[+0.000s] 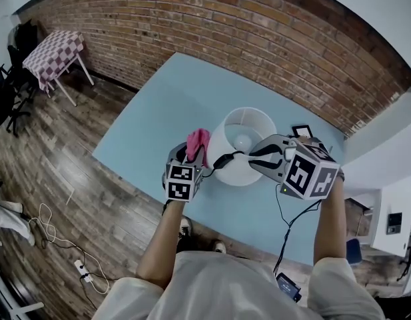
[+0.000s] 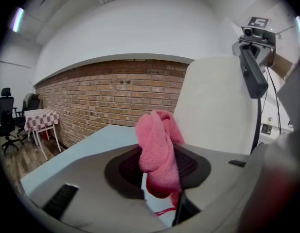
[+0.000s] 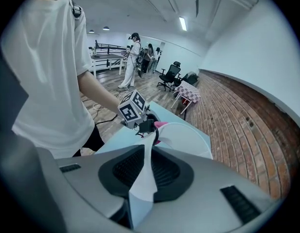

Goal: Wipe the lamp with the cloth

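Note:
A white lamp shade [image 1: 242,145] stands on the light blue table [image 1: 152,119], with the bulb visible inside it. My left gripper [image 1: 192,155] is shut on a pink cloth [image 1: 197,141], which it holds beside the shade's left wall. In the left gripper view the cloth [image 2: 158,154] bunches up between the pads, and the shade [image 2: 213,106] rises close behind on the right. My right gripper [image 1: 257,159] comes in from the right, shut on the shade's near rim. In the right gripper view the thin white shade wall [image 3: 145,171] runs between the dark pads.
A small dark picture frame [image 1: 302,132] stands on the table behind the lamp. A black cable [image 1: 285,225] hangs off the table's near edge. A checkered table [image 1: 55,52] and office chairs [image 1: 8,92] stand at left by the brick wall [image 1: 258,39]. People [image 3: 132,57] stand far off.

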A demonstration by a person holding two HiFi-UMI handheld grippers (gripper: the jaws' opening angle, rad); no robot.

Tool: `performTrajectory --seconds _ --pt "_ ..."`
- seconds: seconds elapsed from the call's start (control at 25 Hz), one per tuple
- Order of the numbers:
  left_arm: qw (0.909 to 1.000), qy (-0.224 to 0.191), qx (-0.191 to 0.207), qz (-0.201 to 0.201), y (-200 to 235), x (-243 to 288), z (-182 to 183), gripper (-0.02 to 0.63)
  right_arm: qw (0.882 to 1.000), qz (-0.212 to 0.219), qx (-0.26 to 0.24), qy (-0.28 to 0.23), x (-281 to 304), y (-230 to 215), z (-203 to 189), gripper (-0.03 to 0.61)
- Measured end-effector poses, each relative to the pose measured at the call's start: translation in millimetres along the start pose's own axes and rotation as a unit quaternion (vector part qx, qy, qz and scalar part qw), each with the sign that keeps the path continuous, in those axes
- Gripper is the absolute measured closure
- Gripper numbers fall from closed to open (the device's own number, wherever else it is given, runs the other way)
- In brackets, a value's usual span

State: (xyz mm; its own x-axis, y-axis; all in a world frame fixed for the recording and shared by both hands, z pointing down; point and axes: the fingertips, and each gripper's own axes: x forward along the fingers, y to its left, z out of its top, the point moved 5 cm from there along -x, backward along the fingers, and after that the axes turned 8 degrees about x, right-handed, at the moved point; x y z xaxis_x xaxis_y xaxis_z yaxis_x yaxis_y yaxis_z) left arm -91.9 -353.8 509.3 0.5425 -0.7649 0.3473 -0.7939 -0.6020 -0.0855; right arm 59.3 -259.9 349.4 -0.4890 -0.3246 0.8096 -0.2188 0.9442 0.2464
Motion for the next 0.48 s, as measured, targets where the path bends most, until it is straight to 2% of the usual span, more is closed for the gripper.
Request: performTrajectory --seconds 0.2,0.48 --pt "0.9992 -0.034 -0.014 0.017 17.8 -15.6 17.7 0.449 1.0 -0.01 -0.004 0.004 -0.1 -2.1 -4.7 0.505" --pt "0.9943 -0.105 0.008 0.017 24.0 -55.1 84.9 0.449 1.0 -0.016 -0.012 -0.006 -3.4 -2.1 -7.3 0.503"
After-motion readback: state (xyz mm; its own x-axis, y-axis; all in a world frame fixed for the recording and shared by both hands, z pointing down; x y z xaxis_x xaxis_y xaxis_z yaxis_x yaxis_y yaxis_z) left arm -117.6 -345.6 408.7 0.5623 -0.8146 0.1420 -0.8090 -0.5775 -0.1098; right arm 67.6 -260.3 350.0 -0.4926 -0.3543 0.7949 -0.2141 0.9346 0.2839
